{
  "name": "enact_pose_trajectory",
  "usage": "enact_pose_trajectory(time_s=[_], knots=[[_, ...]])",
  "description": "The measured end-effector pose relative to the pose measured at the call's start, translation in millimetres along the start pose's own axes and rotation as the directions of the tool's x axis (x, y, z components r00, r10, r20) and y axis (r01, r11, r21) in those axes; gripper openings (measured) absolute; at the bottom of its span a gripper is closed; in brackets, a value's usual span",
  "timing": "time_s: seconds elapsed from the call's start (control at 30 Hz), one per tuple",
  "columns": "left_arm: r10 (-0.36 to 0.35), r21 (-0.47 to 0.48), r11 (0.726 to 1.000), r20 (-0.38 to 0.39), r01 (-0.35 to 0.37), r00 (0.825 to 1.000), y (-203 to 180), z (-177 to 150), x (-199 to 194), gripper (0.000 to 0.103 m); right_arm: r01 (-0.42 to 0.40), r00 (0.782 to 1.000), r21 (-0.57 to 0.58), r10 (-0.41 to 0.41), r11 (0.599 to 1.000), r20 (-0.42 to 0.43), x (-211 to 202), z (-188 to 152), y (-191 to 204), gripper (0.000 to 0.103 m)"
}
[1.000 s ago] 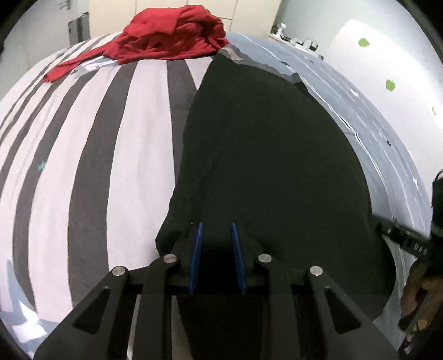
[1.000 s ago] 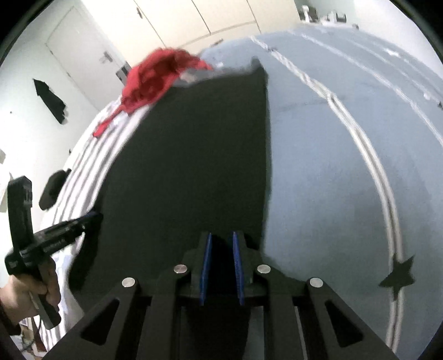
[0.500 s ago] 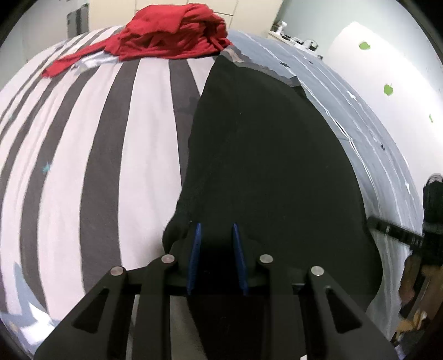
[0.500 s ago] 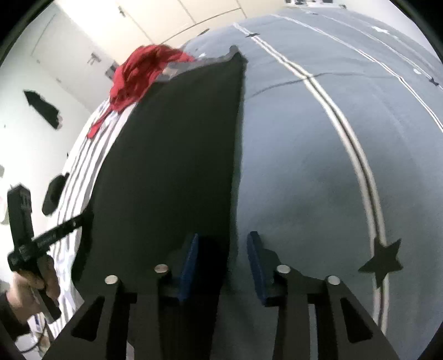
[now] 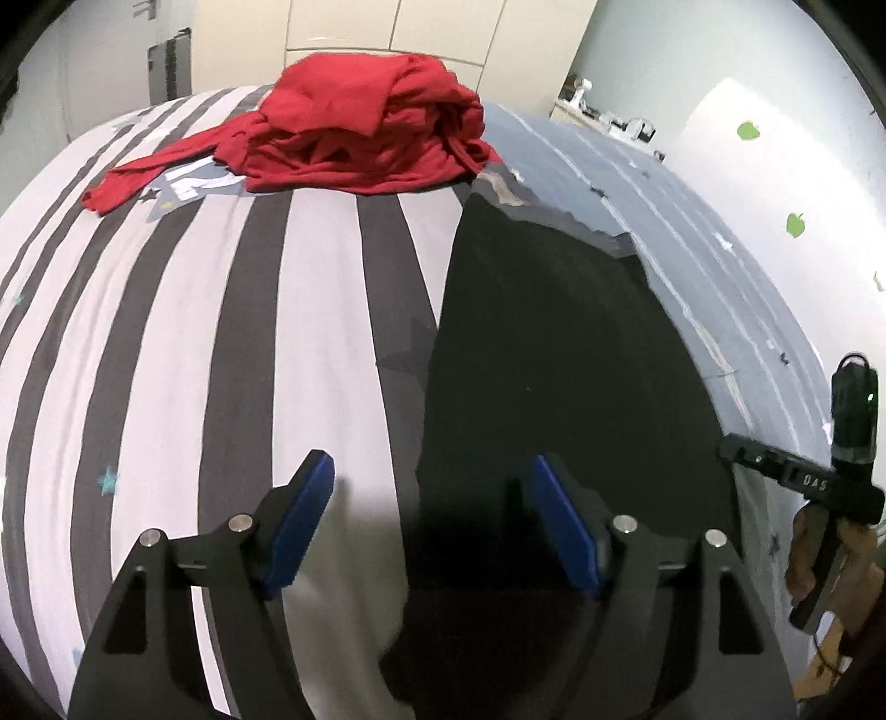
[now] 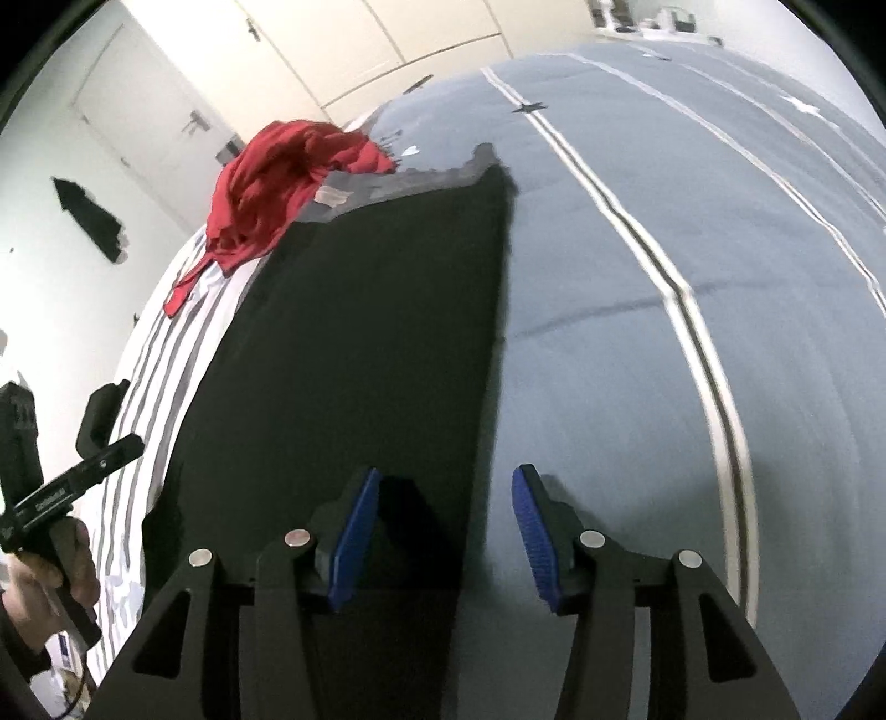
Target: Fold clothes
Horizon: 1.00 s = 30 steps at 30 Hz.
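A bed's grey-and-white striped cover [image 5: 166, 343] meets a blue-grey cover [image 6: 692, 232]. Beyond stand cream wardrobe doors [image 5: 443, 27], a white door [image 6: 144, 116], and a white wall with green apple stickers [image 5: 747, 132].

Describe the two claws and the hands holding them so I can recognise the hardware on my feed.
Both the left claw and the right claw are matte black angular frames with triangular cut-outs, round silver pivot screws and flat blue pads on the fingers. Seen from the side, the right claw's handle carries white lettering and a black box with a small green light. A dark sleeve cuff shows at the left hand.
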<state>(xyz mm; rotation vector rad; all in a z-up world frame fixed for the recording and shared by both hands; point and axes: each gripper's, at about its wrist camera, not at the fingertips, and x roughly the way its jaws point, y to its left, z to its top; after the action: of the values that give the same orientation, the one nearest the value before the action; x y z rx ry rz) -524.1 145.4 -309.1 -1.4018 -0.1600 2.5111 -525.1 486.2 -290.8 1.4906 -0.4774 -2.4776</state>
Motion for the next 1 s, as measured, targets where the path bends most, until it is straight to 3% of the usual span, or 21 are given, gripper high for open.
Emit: enact_pose_trajectory(time_s=[0.1,0.43,0.57,0.67,0.83,1.0], knots=[[-0.014,0.001,1.000,-0.019,0.014,1.000,0.2,9.3,15.2,0.072,-0.012,1.000,-0.004,0.012,1.000,-0.022,13.7,12.2,-1.3,0.047],[-0.098,0.006,0.995,-0.098,0.099,0.990,-9.0,31.1,55.2,0.073,-0.088,0.994,0.017,0.089,0.996,-0.057,34.0,31.7,-6.1,0.069],[-0.162,0.007,0.986,-0.180,0.166,0.970,-14.5,27.9,70.2,0.074,-0.141,0.987,0.015,0.141,0.990,-0.078,37.0,31.5,-3.1,0.070],[-0.209,-0.001,0.977,-0.200,0.213,0.957,-16.1,24.3,70.0,0.074,-0.208,0.972,0.010,0.207,0.978,-0.108,37.8,26.9,3.0,0.070],[-0.251,0.029,0.964,-0.225,0.264,0.942,-29.4,20.7,70.0,0.074,-0.212,0.972,-0.046,0.205,0.976,-0.117,43.6,19.8,15.6,0.070],[-0.283,0.034,0.953,-0.241,0.300,0.928,-40.1,22.0,74.6,0.074,-0.268,0.956,-0.028,0.262,0.963,-0.134,58.2,31.7,25.0,0.070]])
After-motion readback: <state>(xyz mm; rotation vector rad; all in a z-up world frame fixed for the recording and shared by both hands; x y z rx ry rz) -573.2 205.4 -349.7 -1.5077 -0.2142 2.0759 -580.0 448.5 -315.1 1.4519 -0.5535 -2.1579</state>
